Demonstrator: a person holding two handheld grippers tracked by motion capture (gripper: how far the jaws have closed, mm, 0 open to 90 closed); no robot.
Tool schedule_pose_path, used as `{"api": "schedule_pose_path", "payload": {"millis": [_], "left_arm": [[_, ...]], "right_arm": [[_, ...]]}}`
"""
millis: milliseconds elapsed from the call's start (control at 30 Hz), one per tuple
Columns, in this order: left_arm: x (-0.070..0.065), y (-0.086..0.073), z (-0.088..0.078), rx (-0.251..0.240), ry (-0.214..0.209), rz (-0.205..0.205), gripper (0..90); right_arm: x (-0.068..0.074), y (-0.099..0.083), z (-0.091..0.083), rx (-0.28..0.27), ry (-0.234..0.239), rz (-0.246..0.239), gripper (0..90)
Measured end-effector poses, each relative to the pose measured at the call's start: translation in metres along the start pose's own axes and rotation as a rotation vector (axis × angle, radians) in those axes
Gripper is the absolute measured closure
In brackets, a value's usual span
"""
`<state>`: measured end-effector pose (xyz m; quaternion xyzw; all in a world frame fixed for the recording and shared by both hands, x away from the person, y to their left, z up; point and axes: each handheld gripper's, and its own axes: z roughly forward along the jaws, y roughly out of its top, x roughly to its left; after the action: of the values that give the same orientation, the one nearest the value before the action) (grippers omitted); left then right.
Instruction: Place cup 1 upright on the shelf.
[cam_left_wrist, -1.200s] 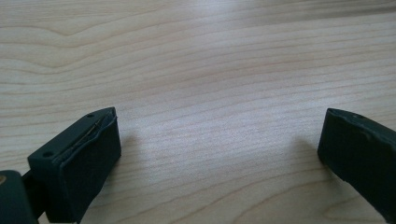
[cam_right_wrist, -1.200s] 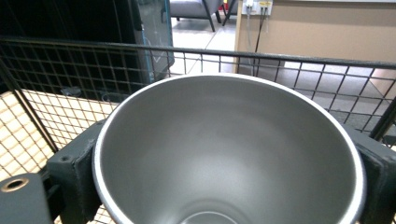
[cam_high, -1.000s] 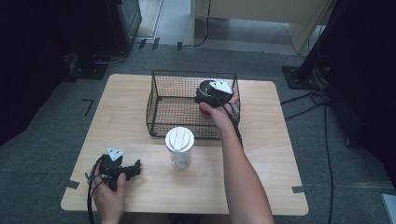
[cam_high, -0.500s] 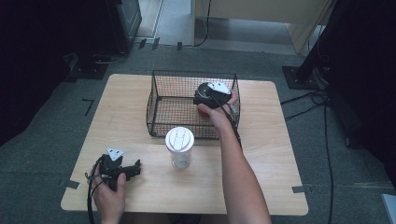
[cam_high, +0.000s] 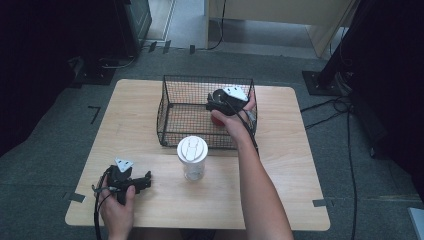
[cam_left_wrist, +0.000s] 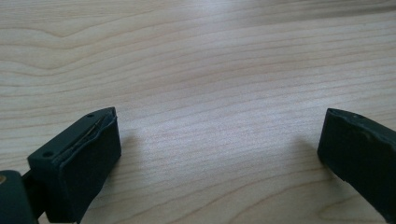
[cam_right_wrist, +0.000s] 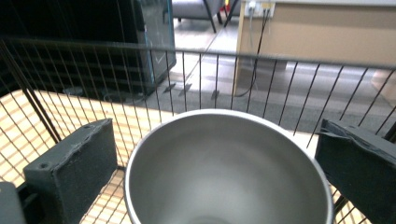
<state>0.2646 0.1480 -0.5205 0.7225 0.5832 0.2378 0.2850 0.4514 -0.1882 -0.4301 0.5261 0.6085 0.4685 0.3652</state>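
Observation:
My right gripper (cam_high: 214, 103) is inside the black wire basket (cam_high: 169, 107), in its right part. In the right gripper view, a steel cup (cam_right_wrist: 224, 186) stands upright between the jaws of this gripper (cam_right_wrist: 215, 126), its open mouth facing up. The jaws have just been opening and now stand wide on either side of the cup's rim, not pressing on it. A red patch (cam_high: 216, 120) shows under the right hand. My left gripper (cam_high: 145, 181) rests on the table's near left, open over bare wood (cam_left_wrist: 219, 116).
A clear cup with a white lid (cam_high: 192, 150) stands on the wooden table (cam_high: 295, 165), just in front of the basket. The basket's wire walls (cam_right_wrist: 201, 70) closely surround the right gripper. Cables and dark stands lie on the floor beyond the table.
The right hand and its gripper have shifted only slightly inside the basket. The left hand has kept still.

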Motion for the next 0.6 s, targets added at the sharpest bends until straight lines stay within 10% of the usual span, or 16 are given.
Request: {"api": "schedule_pose_path", "payload": {"millis": [600], "left_arm": [[0.000,0.000,0.000,0.001,0.000,0.002,0.1]], "right_arm": [[0.001,0.031,-0.036,-0.113,0.051,0.026,0.0]]}}
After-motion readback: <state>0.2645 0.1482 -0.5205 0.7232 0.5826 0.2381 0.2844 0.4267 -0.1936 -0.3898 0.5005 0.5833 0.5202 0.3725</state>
